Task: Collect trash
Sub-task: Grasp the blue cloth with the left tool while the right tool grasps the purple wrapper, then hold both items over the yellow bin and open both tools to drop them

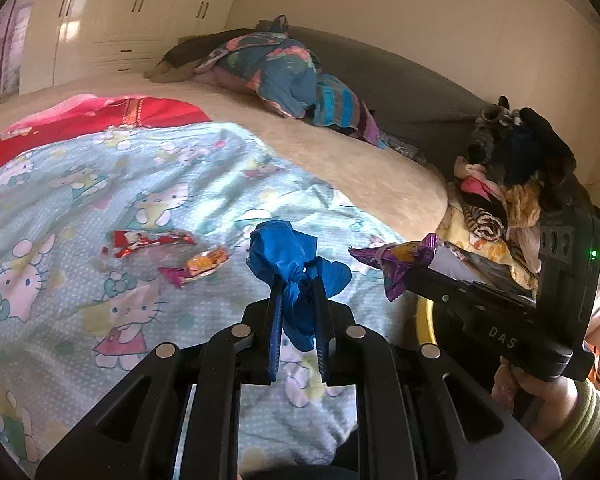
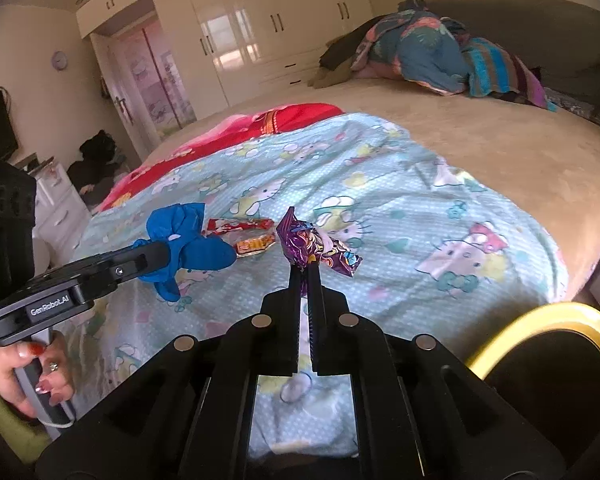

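The left claw (image 1: 296,284) is clamped on a crumpled blue glove (image 1: 286,256), which bulges out above and below its two fingers and hangs clear of the bed. The right claw (image 2: 305,270) is pinched tight on a purple wrapper (image 2: 320,246), the foil fanning out past the tips, also held up off the bedding. The two claws sit near each other, side by side, the left one's glove just left of the purple wrapper in the right wrist view. Beyond them, on the cartoon-cat quilt (image 1: 140,184), lie a red wrapper (image 1: 148,240) and, just beside it, an orange wrapper (image 1: 204,262). A yellow-rimmed bin (image 2: 540,320) stands at the bed's (image 2: 500,140) near edge, lower right.
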The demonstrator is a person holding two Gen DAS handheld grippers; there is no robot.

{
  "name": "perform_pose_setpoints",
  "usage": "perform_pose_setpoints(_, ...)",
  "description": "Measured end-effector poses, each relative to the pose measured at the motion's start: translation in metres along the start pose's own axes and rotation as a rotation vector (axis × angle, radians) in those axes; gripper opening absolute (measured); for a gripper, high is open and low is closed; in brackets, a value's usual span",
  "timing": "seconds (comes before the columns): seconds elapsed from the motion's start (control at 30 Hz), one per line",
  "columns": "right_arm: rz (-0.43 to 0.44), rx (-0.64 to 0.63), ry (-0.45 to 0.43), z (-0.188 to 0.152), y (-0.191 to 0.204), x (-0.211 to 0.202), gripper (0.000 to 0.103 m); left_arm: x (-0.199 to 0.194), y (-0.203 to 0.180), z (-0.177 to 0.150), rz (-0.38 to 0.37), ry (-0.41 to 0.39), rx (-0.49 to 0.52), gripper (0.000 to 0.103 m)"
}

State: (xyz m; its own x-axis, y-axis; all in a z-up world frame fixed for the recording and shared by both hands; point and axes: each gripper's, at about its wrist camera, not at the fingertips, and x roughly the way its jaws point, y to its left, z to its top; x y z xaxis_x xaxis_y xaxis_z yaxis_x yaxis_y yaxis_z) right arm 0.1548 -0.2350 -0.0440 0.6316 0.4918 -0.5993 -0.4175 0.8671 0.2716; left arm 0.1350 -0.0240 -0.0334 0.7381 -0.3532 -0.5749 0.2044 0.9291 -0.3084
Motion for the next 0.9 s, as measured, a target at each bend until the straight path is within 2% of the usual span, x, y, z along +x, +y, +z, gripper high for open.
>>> perform_pose_setpoints(0.53, -0.078, 0.054, -0.039, -0.021, -0.038, -0.058, 0.002, 0.001, -0.051, -0.005, -0.077, 0.015, 0.098, 0.014)
perform_pose_setpoints(0.9, -0.137, 0.082, -0.041, -0.040, -0.059, -0.082, 0.002, 0.004, -0.081, -0.014, -0.109, 0.029, 0.166, 0.014)
